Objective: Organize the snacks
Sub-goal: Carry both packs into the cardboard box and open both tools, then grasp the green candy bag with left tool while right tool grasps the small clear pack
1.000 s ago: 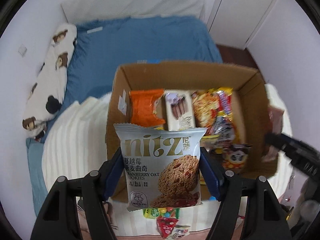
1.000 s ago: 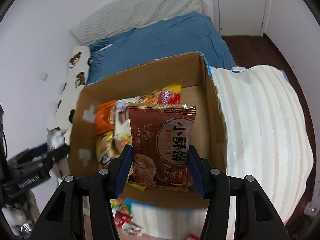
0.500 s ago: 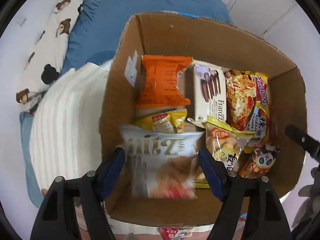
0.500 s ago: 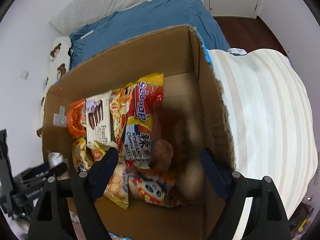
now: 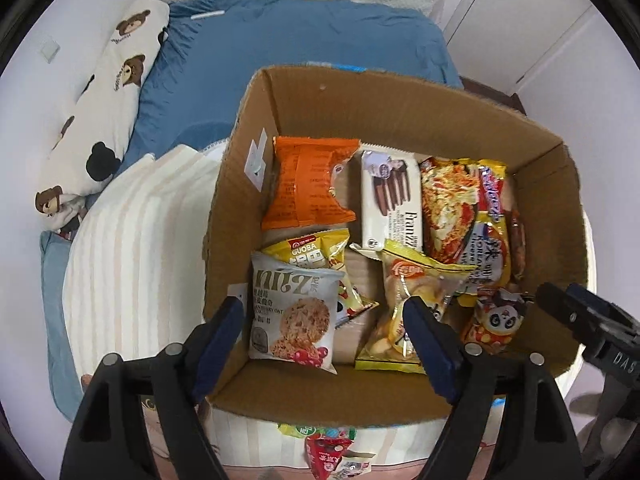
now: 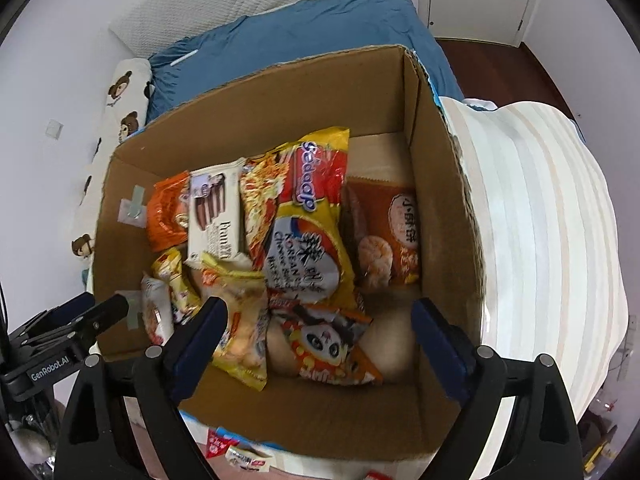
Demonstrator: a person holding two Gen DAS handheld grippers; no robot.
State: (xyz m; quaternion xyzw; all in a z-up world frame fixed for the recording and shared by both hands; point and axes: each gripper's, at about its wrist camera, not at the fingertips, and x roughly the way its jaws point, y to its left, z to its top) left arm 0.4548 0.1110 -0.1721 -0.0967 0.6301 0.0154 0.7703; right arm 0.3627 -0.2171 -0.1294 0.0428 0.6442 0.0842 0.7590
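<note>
An open cardboard box (image 5: 400,96) holds several snack packs. The white Nitz oat cookie pack (image 5: 294,316) lies in the box's near left corner, free between the wide-apart fingers of my left gripper (image 5: 326,334), which is open and empty above it. In the right wrist view the brown-red biscuit pack (image 6: 386,234) lies flat by the right wall of the box (image 6: 440,184). My right gripper (image 6: 318,342) is open and empty above the panda pack (image 6: 326,344). The yellow Sedaap noodle pack (image 6: 304,220) lies in the middle.
The box rests on a cream striped blanket (image 6: 540,220) on a bed with a blue sheet (image 5: 280,52). A bear-print pillow (image 5: 104,100) lies at left. A few loose small packs (image 5: 328,452) lie on the blanket in front of the box.
Both grippers opened over the box. The Nitz cookie pack dropped from the left gripper into the near left corner; the brown-red biscuit pack dropped from the right gripper by the right wall.
</note>
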